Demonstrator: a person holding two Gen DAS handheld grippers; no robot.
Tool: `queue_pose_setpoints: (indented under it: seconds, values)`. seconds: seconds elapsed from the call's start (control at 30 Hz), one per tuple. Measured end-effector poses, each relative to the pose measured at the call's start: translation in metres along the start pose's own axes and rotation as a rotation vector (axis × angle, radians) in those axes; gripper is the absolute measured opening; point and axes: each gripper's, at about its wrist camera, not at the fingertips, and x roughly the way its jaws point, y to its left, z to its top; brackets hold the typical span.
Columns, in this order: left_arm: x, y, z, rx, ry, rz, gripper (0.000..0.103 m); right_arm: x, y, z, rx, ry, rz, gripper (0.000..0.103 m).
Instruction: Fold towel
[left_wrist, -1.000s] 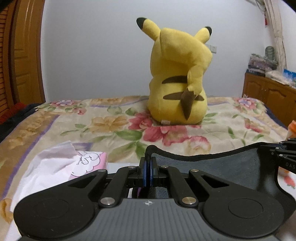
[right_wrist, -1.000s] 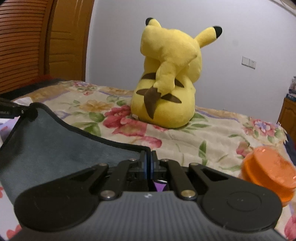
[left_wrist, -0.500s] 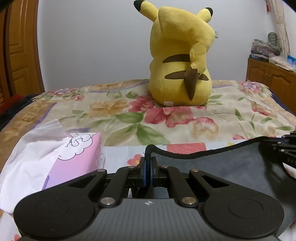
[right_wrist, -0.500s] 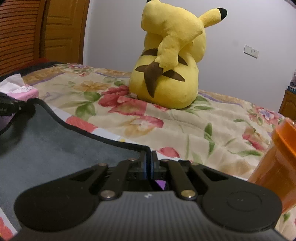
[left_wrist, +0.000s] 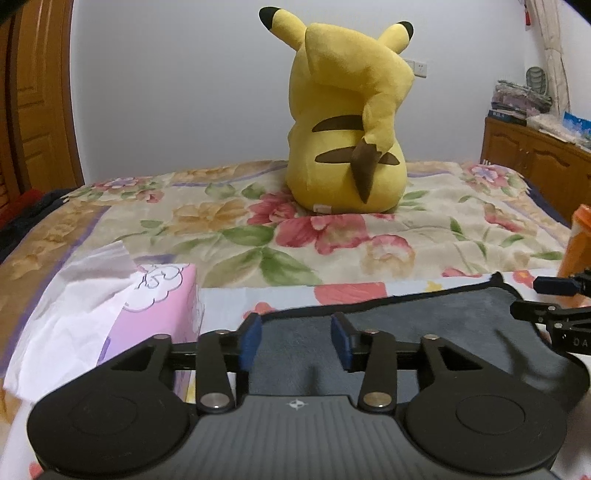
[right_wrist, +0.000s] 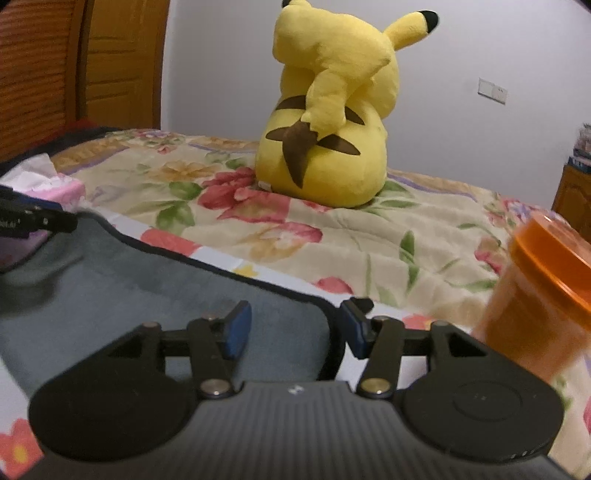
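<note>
A dark grey towel (left_wrist: 424, 325) with a black hem lies on the floral bedspread; it also shows in the right wrist view (right_wrist: 155, 291). My left gripper (left_wrist: 296, 341) is open, its blue pads apart over the towel's far left corner. My right gripper (right_wrist: 293, 328) is open over the towel's far right corner, its jaws standing either side of the hem. Neither holds the cloth. The right gripper's fingers (left_wrist: 550, 317) show at the right edge of the left wrist view; the left gripper's fingers (right_wrist: 37, 219) show at the left edge of the right wrist view.
A yellow Pikachu plush (left_wrist: 347, 125) sits on the bedspread (left_wrist: 229, 218) beyond the towel. A pink tissue box (left_wrist: 147, 314) stands just left of the towel. An orange lidded jar (right_wrist: 539, 299) stands just right of it. A wooden cabinet (left_wrist: 535, 162) is at far right.
Both grippers have opened and let go of the towel's corners. The towel edge has dropped and now lies flat on the bed. Both grippers came lower and forward.
</note>
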Motion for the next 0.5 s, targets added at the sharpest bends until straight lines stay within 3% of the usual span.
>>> queue_pose_setpoints:
  seconds: [0.43, 0.5]
  values:
    - [-0.068, -0.012, -0.012, 0.042, 0.032, -0.010, 0.049, -0.065, 0.014, -0.010, 0.074, 0.026, 0.041, 0.054]
    - [-0.080, -0.013, -0.013, 0.053, 0.032, -0.006, 0.053, -0.074, 0.016, -0.011, 0.077, 0.027, 0.040, 0.054]
